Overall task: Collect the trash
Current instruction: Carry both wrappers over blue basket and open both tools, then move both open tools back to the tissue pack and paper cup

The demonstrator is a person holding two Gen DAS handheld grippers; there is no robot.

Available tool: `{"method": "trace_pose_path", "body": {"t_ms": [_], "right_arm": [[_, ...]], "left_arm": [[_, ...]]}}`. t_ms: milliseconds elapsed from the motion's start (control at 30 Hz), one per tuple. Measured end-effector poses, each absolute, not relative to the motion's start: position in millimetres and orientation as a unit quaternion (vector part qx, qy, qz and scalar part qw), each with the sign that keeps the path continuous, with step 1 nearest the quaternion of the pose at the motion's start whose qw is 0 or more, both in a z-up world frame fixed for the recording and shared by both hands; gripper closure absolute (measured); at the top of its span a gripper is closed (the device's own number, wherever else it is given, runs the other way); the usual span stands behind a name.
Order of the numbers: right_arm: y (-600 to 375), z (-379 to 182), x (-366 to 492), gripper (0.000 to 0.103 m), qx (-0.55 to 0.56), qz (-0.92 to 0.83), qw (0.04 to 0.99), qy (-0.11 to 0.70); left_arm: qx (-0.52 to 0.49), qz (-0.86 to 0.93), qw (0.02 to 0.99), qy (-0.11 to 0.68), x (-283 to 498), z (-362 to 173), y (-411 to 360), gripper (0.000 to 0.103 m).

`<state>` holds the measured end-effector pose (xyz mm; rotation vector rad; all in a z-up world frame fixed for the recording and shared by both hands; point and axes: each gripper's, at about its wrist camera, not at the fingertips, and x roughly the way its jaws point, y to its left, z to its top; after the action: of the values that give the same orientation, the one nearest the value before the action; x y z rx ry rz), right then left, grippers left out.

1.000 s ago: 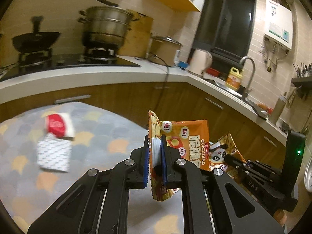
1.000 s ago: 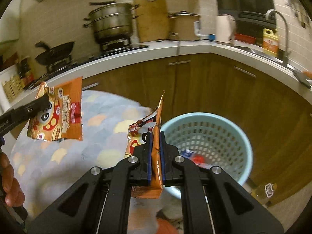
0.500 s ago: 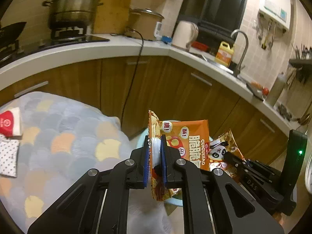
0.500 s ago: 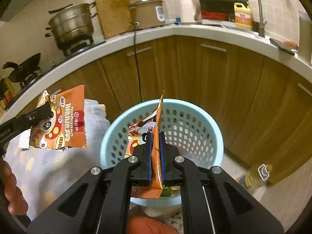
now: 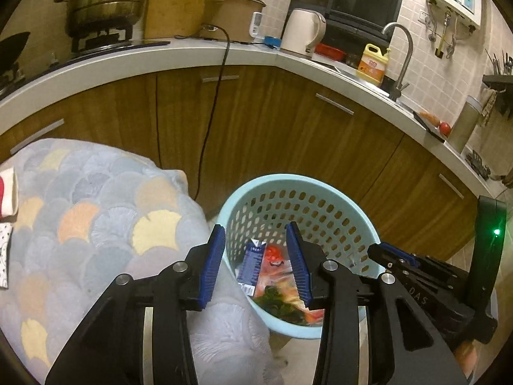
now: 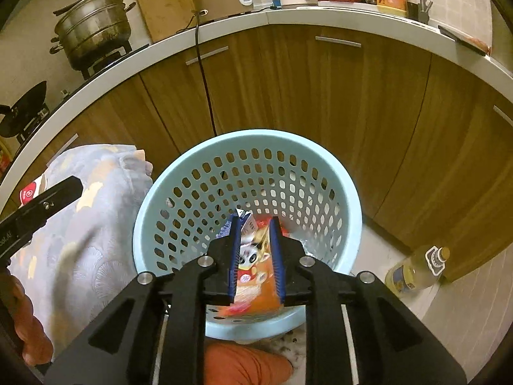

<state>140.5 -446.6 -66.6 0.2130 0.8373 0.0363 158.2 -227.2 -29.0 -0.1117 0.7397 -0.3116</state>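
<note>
A light blue perforated basket (image 5: 340, 211) stands on the floor by the cabinets; it also shows in the right wrist view (image 6: 179, 173). My left gripper (image 5: 256, 250) is open and empty above its near rim. An orange snack bag (image 5: 279, 276), blurred, lies in the basket with a blue-white carton (image 5: 253, 260). My right gripper (image 6: 255, 240) is open over the basket; the orange panda snack bag (image 6: 253, 276) is loose between its jaws, blurred. The left gripper's finger (image 6: 41, 205) shows at the left of the right wrist view.
A table under a scale-patterned cloth (image 5: 96, 211) sits left of the basket, with a red-white packet (image 5: 6, 189) at its left edge. Wooden cabinets (image 5: 288, 122) curve behind. A bottle (image 6: 416, 269) lies on the floor right of the basket. A black cord (image 5: 208, 112) hangs down.
Both grippers moved over the basket and opened. The left's orange snack bag has dropped into the basket; the right's panda bag is slipping down between its open jaws.
</note>
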Motion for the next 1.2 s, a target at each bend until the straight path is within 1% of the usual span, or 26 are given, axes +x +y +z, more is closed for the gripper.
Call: {"method": "trace_pose_path", "body": {"t_ms": [133, 367, 533, 633, 733, 867, 967, 1067, 1200], "right_arm": [[-439, -58, 137, 0.080, 0.103, 0.025, 0.911, 0.399], [-408, -35, 126, 0.080, 0.080, 0.060, 0.920, 0.378], [-374, -23, 120, 0.080, 0.065, 0.093, 0.923, 0.368], [-346, -16, 117, 0.080, 0.049, 0.118, 0.924, 0.361], [-320, -12, 117, 0.080, 0.042, 0.143, 0.920, 0.362], [-273, -11, 118, 0.080, 0.021, 0.174, 0.916, 0.361], [-242, -15, 119, 0.080, 0.015, 0.199, 0.910, 0.362], [-210, -22, 122, 0.080, 0.005, 0.219, 0.904, 0.366], [-180, -33, 123, 0.080, -0.014, 0.231, 0.900, 0.370]], "left_arm": [[-0.062, -0.148, 0.922, 0.354, 152, -24, -218, 0.065], [-0.078, -0.136, 0.928, 0.339, 137, -15, -197, 0.065], [-0.095, -0.118, 0.933, 0.327, 124, -7, -169, 0.064], [-0.105, -0.095, 0.938, 0.317, 111, -4, -143, 0.061], [-0.118, -0.072, 0.940, 0.312, 103, -3, -117, 0.061], [-0.147, -0.019, 0.941, 0.305, 88, -2, -61, 0.057], [-0.168, 0.019, 0.938, 0.302, 79, -2, -21, 0.056], [-0.190, 0.053, 0.931, 0.307, 73, -6, 20, 0.056], [-0.200, 0.071, 0.920, 0.330, 77, -15, 56, 0.052]]}}
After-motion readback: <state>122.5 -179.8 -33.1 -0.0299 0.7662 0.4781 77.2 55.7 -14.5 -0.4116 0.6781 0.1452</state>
